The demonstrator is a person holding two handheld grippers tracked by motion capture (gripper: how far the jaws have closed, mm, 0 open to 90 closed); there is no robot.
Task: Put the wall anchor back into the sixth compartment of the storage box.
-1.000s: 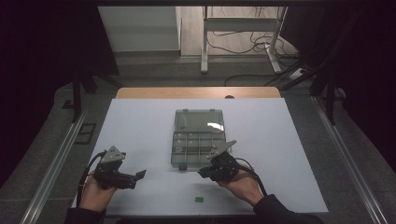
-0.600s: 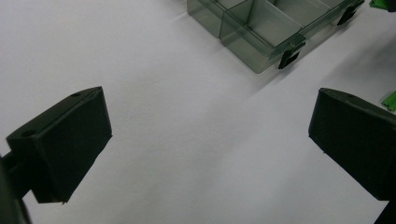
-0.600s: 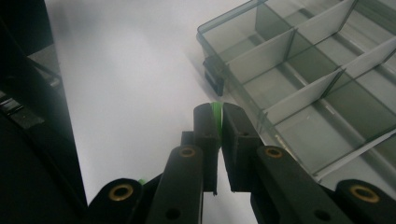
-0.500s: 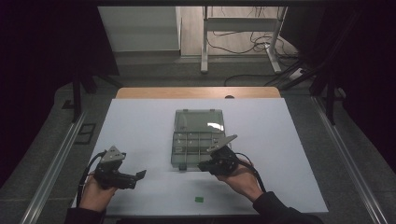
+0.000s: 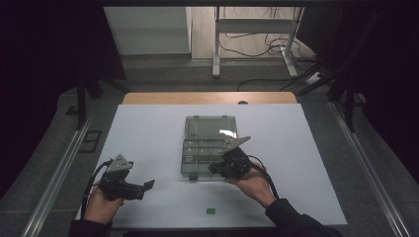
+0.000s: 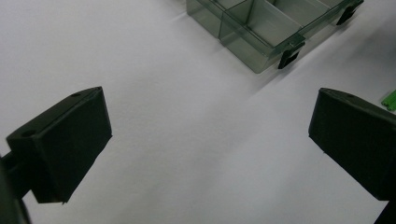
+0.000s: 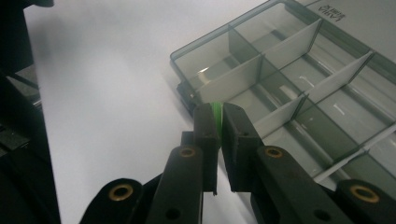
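A clear compartment box (image 5: 209, 144) lies open mid-table, its lid folded back. My right gripper (image 5: 212, 169) hovers at the box's near edge, pointing left. In the right gripper view its jaws (image 7: 217, 112) are shut on a small green piece (image 7: 215, 108), just above the box's near corner compartment (image 7: 219, 70). My left gripper (image 5: 144, 189) rests low at the table's near left, apart from the box. Its jaws (image 6: 205, 135) stand wide open over bare white surface. A second green piece (image 5: 211, 211) lies on the table near the front edge and appears again as a green piece (image 6: 390, 99) beside the left gripper's far jaw.
The white tabletop (image 5: 148, 133) has free room left and right of the box. Black latches (image 6: 288, 55) stick out from the box's front wall. Beyond the table stand a metal frame and cables on the floor (image 5: 252, 44).
The right gripper has shifted slightly away from the person, up onto the box's near edge, still shut on the green piece. The left gripper has stayed put.
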